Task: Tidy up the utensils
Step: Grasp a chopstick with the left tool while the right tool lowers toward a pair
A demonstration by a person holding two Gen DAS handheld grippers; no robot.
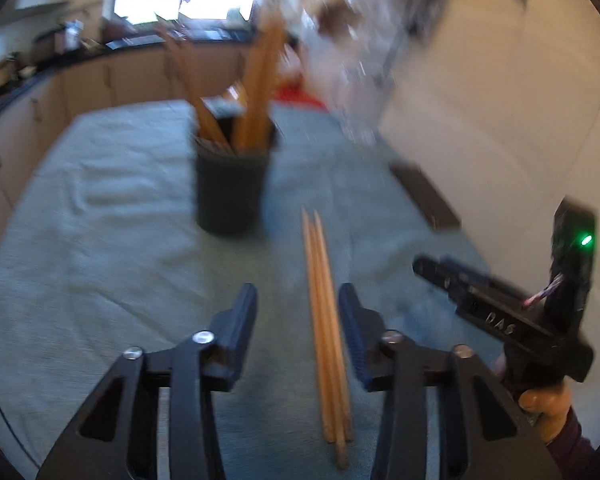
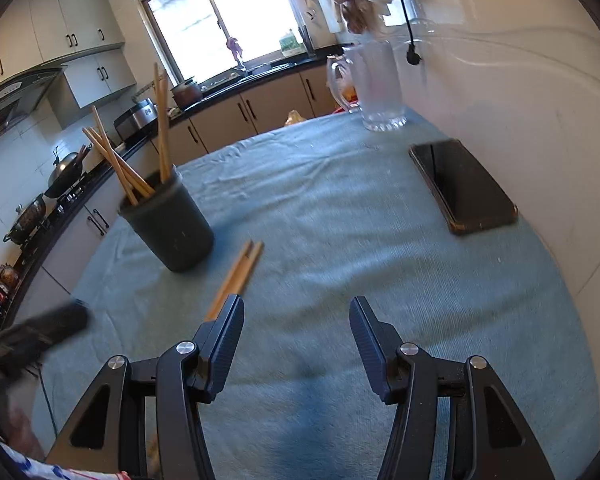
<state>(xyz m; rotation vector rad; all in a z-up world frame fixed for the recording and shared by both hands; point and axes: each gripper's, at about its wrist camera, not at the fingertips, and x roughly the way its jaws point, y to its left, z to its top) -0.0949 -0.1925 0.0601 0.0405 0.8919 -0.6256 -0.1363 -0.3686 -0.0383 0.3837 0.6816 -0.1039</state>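
A dark cup (image 1: 231,188) (image 2: 168,224) stands on the teal cloth (image 2: 320,208) and holds several wooden chopsticks (image 1: 256,92) (image 2: 128,168). A loose bunch of chopsticks (image 1: 326,320) (image 2: 236,276) lies flat on the cloth beside the cup. My left gripper (image 1: 298,316) is open above the cloth, its fingers either side of the loose bunch, not touching it. My right gripper (image 2: 296,328) is open and empty, to the right of the bunch; it also shows in the left wrist view (image 1: 512,320). The left wrist view is blurred.
A black phone (image 2: 464,188) (image 1: 424,196) lies on the cloth by the white wall on the right. A clear glass mug (image 2: 376,84) stands at the far end. Kitchen counters with cabinets (image 2: 236,116) run behind and to the left.
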